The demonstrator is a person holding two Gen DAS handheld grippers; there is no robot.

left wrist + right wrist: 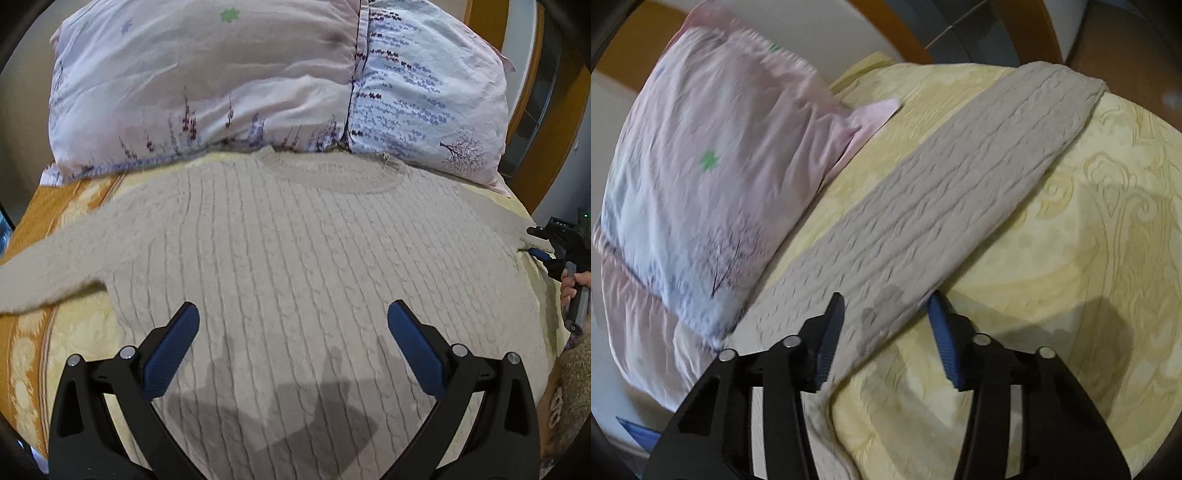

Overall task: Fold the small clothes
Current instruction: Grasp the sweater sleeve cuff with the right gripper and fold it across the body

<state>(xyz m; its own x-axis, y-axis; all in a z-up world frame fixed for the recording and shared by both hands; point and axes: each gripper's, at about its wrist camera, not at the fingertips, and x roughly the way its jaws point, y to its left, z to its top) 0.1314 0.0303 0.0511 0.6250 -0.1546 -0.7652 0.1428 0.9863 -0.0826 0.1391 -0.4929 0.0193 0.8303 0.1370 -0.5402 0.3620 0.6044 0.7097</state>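
Note:
A beige cable-knit sweater [295, 236] lies flat on the bed with its neck toward the pillow. Its left sleeve [55, 266] stretches out to the left. My left gripper [293, 304] hovers open over the lower body of the sweater, with nothing between its fingers. The right sleeve [960, 192] runs slantwise across the right wrist view. My right gripper [886, 297] straddles it near the shoulder, one finger above the fabric and one under its edge, the pads apart. That gripper [533, 242] also shows at the sweater's right edge in the left wrist view.
A flowered pink and blue pillow [258, 81] [701, 166] lies just beyond the sweater's neck. The yellow patterned bedspread [1071, 258] has an orange band [48, 206] at the left. A person's hand [578, 282] holds the right gripper's handle. A wooden headboard [554, 110] stands behind.

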